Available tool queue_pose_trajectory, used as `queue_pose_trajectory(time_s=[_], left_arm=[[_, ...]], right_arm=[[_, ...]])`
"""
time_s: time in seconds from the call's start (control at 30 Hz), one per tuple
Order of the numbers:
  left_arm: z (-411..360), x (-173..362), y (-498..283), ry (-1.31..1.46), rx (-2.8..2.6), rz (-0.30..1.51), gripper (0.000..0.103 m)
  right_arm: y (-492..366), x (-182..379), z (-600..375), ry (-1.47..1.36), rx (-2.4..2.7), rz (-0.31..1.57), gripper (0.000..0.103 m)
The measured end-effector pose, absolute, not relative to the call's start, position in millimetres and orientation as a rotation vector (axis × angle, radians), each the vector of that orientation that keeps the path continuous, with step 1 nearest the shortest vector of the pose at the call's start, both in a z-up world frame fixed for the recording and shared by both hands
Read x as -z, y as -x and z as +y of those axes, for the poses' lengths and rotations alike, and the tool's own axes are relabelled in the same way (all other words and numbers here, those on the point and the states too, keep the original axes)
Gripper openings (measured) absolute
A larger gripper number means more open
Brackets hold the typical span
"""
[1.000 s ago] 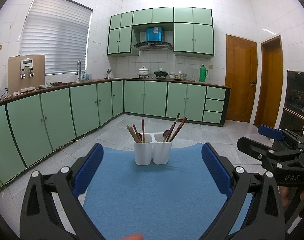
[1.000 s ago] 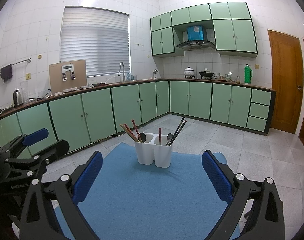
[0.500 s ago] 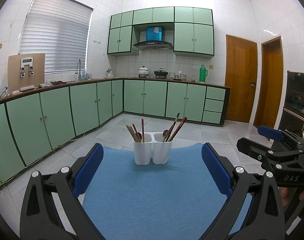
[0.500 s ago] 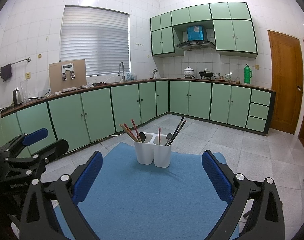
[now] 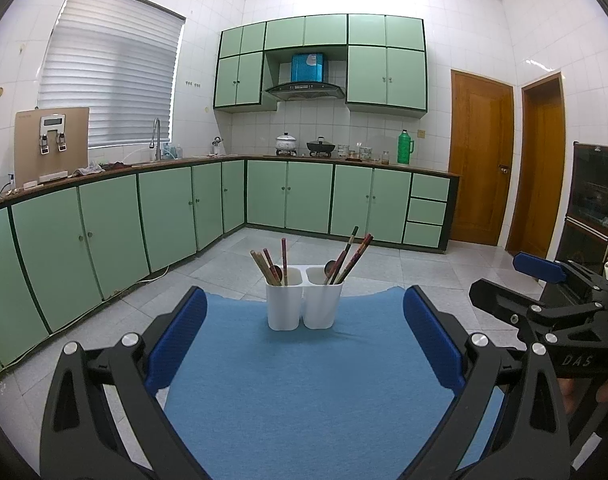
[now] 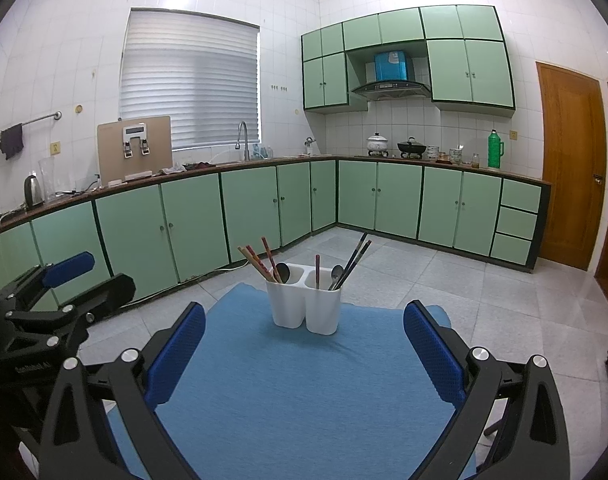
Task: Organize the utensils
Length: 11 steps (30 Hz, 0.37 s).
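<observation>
The scene is viewed from two fisheye cameras, each looking forward between a pair of wide-spread blue-padded black fingers. The left view is taken from low over the blue cloth mat (image 5: 304, 392) and is faced almost squarely at the white plastic two-compartment utensil holder (image 5: 303, 303), which is seen near, at the mat's far end. The right view is taken from a position further right, so the holder (image 6: 307, 307) is seen slightly turned. The mat, holder and pale green kitchen cabinets (image 6: 400, 200) are shared. Each gripper is caught at the other view's edge: the right gripper (image 5: 552, 300), the left gripper (image 6: 51, 300).
</observation>
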<state>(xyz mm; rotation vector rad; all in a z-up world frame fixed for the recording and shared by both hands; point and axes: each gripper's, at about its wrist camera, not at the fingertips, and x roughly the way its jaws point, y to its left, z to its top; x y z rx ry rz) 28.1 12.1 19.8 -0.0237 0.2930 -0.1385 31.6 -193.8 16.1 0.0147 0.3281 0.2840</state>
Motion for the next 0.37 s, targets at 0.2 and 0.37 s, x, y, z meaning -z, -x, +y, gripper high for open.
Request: queue_pose_trajectory(time_s=[0.2,0.37], left_arm=[[11.7,-19.8,-28.9,0.026,0.136,0.294,0.096],[11.3,-19.0,-30.2,0.028,0.131,0.299,0.096]], right_arm=[[-31.4,-16.3,-194.7,-0.014,-0.284,0.327,0.098],[-32.3,-16.6,-195.5,-0.017,-0.282,0.329,0.098]])
